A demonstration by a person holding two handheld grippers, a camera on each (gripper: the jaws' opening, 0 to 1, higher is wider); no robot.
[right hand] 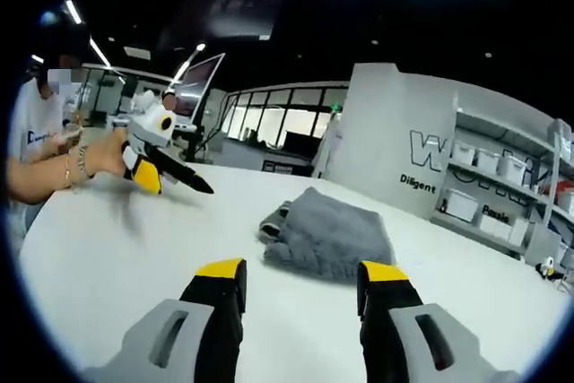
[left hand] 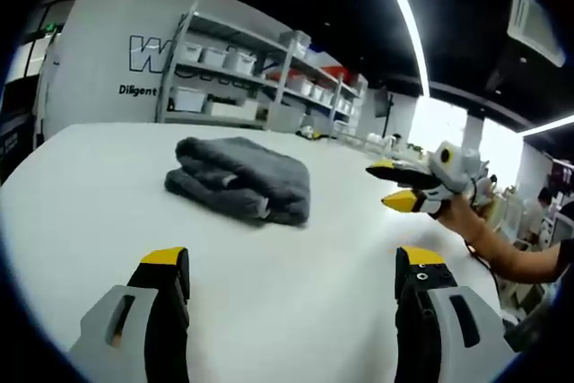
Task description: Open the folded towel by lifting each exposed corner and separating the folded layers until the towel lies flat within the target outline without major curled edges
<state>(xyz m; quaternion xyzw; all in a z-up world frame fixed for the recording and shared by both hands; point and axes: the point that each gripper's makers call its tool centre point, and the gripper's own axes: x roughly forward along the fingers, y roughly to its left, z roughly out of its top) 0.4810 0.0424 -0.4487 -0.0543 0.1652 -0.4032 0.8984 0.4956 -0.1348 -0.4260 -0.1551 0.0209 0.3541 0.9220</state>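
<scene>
Towel [left hand: 240, 178] folded, both claws apart, hovering

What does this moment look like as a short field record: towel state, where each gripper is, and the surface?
towel: grey towel, folded, lying in a thick bundle
surface: white table
left gripper: open, empty, short of the towel
right gripper: open, empty, short of the towel
contact: neither gripper touches the towel
background: shelving with bins

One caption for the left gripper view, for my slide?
Folded gray towel on the white table, both hand-held grippers open.
</scene>
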